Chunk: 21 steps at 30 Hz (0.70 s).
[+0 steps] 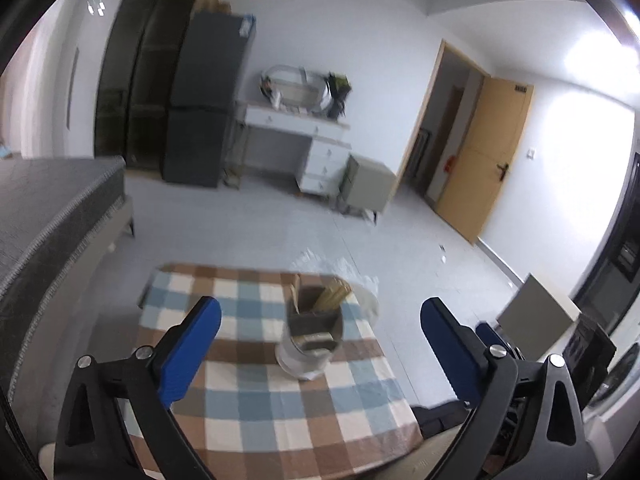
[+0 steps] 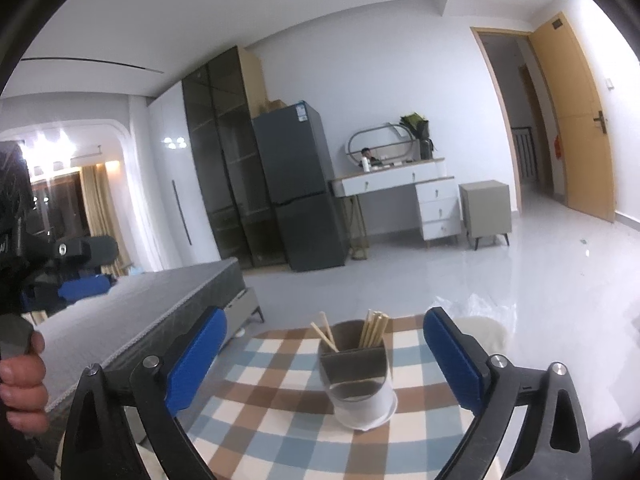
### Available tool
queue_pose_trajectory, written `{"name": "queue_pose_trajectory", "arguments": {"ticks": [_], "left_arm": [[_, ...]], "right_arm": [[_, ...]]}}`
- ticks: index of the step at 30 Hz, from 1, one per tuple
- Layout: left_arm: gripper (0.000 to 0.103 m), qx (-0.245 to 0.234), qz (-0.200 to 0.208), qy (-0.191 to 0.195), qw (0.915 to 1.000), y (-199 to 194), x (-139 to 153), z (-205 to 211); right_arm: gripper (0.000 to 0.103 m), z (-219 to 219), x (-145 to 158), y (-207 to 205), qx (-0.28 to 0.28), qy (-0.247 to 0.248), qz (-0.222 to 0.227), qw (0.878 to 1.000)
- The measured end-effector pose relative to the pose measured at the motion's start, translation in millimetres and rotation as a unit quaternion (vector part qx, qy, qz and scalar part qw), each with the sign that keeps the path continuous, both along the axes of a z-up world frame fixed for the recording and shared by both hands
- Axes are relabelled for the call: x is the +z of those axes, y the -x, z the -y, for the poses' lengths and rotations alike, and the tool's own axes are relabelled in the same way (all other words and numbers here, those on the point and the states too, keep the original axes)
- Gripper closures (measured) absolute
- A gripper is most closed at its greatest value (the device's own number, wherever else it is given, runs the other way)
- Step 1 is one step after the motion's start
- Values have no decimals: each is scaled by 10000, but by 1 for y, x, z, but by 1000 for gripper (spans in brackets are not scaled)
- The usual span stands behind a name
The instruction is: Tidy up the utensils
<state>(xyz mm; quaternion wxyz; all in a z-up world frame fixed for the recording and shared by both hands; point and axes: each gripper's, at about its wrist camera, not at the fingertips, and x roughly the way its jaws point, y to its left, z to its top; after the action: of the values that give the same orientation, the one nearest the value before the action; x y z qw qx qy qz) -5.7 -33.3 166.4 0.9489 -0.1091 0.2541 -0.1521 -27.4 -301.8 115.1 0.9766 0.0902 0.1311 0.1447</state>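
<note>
A white utensil holder (image 1: 310,344) (image 2: 360,380) with dark inner compartments stands on the checked tablecloth (image 1: 256,400) (image 2: 280,420). Pale wooden chopsticks (image 1: 332,298) (image 2: 374,332) stand bundled in its far compartment, and a few more chopsticks (image 2: 326,336) lean in the compartment beside it. My left gripper (image 1: 320,324) is open, its blue pads wide apart, pulled back from the holder with nothing between them. My right gripper (image 2: 325,336) is open too, held back from the holder, empty. In the right wrist view the other gripper and the hand (image 2: 22,384) holding it show at the left edge.
A grey bed (image 2: 132,320) (image 1: 44,216) runs along the table's left side. A white stool with a plastic bag (image 1: 360,280) (image 2: 486,330) sits past the table's far right edge. Fridge (image 2: 298,184), dressing table (image 2: 400,192), small cabinet (image 2: 484,208) and an ajar door (image 2: 576,120) line the far wall.
</note>
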Motion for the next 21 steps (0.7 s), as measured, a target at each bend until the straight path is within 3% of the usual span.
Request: {"name": "queue_pose_trajectory", "arguments": {"ticks": [3, 6, 13, 18, 21], "left_arm": [[2, 263, 245, 93, 9993, 11, -3, -9], [1, 602, 517, -100, 9968, 17, -15, -13], [1, 1269, 953, -569, 9857, 13, -76, -14], [1, 1309, 938, -852, 9833, 4, -109, -11], [1, 1348, 695, -921, 9841, -15, -131, -9]], "right_arm": [[0, -1, -1, 9, -14, 8, 81, 10000], [0, -4, -7, 16, 60, 87, 98, 9999], [0, -15, -44, 30, -74, 522, 209, 9984], [0, -22, -76, 30, -307, 781, 206, 9963], [0, -23, -90, 25, -317, 856, 99, 9958]]}}
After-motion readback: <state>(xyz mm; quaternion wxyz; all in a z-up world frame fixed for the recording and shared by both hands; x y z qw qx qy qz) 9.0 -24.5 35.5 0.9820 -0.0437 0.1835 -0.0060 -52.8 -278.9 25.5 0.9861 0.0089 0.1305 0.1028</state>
